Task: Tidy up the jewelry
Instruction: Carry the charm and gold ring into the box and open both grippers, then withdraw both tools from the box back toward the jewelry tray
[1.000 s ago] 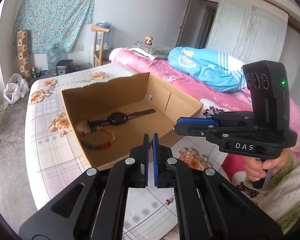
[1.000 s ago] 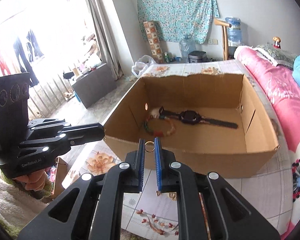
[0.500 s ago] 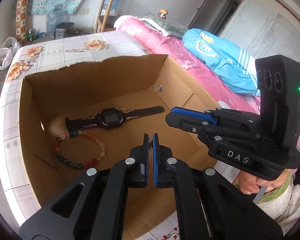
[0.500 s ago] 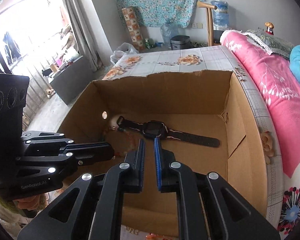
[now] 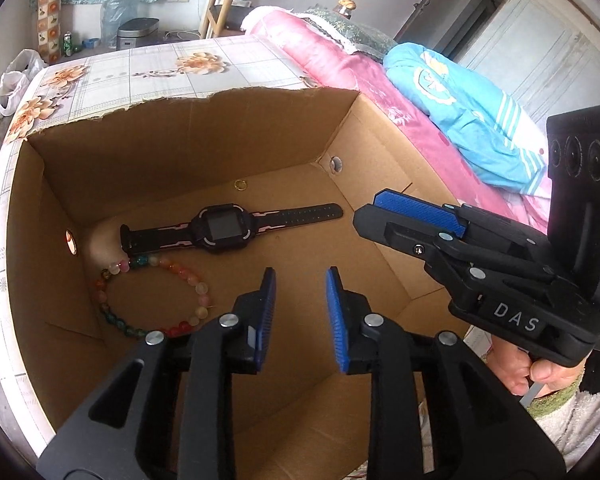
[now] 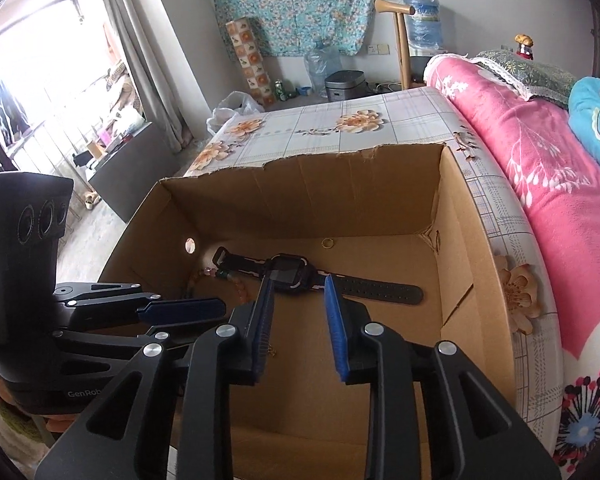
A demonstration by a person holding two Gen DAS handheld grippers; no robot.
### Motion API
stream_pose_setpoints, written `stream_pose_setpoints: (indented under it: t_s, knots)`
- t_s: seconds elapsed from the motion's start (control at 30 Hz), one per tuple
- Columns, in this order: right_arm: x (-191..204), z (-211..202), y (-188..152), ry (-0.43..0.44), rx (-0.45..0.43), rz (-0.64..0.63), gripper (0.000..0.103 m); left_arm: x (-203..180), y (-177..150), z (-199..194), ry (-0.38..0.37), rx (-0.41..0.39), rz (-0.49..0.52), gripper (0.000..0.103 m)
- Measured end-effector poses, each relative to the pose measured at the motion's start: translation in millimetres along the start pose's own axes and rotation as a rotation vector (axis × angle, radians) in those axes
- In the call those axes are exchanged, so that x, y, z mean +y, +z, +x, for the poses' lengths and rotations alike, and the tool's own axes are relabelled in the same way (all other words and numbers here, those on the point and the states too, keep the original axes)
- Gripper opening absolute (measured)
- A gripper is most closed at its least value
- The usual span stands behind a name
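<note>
An open cardboard box [image 5: 260, 136] [image 6: 308, 184] stands on the flowered table. On its floor lie a black watch [image 5: 224, 230] [image 6: 296, 276], a coloured bead bracelet [image 5: 152, 300] [image 6: 236, 284] and a small gold ring [image 5: 240, 185] [image 6: 327, 243] near the far wall. A thin gold chain [image 6: 270, 350] shows beside my right gripper's left finger. My left gripper [image 5: 300, 280] is open and empty above the box floor. My right gripper [image 6: 300, 284] is open and empty over the box; it also shows in the left wrist view [image 5: 416, 216].
The table [image 5: 148, 68] carries the box, with a pink bed [image 6: 548, 168] and blue blanket [image 5: 460, 116] on the right. On the floor beyond are a water jug [image 6: 324, 64], a white bag [image 5: 12, 80] and a wooden chair [image 6: 400, 32].
Both grippers moved forward over the box and opened. The gold ring held by the right gripper now lies on the box floor; the left one let go of its small chain.
</note>
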State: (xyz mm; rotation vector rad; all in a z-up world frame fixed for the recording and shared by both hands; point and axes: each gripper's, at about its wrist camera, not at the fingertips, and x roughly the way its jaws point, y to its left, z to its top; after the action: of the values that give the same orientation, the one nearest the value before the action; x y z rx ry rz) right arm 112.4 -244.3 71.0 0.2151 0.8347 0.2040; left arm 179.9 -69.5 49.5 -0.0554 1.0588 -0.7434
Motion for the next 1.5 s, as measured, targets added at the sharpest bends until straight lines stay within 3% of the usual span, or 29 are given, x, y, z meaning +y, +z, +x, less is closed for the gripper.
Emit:
stream_pose_setpoints:
  t_s: [0.07, 0.33, 0.67, 0.83, 1.33, 1.5]
  knots:
    - [-3.6, -3.5, -0.9, -0.001, -0.010, 0.017, 0.035, -1.3, 0.3, -3.1, -0.010, -0.013, 0.000, 0.028]
    - [-11.0, -16.6, -4.0, -0.010, -0.034, 0.044, 0.043, -12.7, -5.2, -33.5, -0.001, -0.098, 0.042, 0.043]
    - [-31.3, -73.2, -7.7, -0.026, -0.149, 0.066, 0.052, -14.0, -34.2, -109.2, 0.062, -0.261, 0.087, 0.068]
    - [-32.6, -92.2, -13.9, -0.027, -0.173, 0.066, 0.054, -10.9, -56.3, -134.6, 0.116, -0.305, 0.124, 0.075]
    - [19.9, -100.5, -81.2, 0.101, -0.121, -0.040, 0.056, 16.7, -131.6, -152.9, 0.172, -0.271, 0.100, 0.084]
    - [42.4, -91.1, -110.1, 0.120, -0.071, -0.067, 0.068, 24.4, -151.8, -136.6, 0.213, -0.190, 0.078, 0.084]
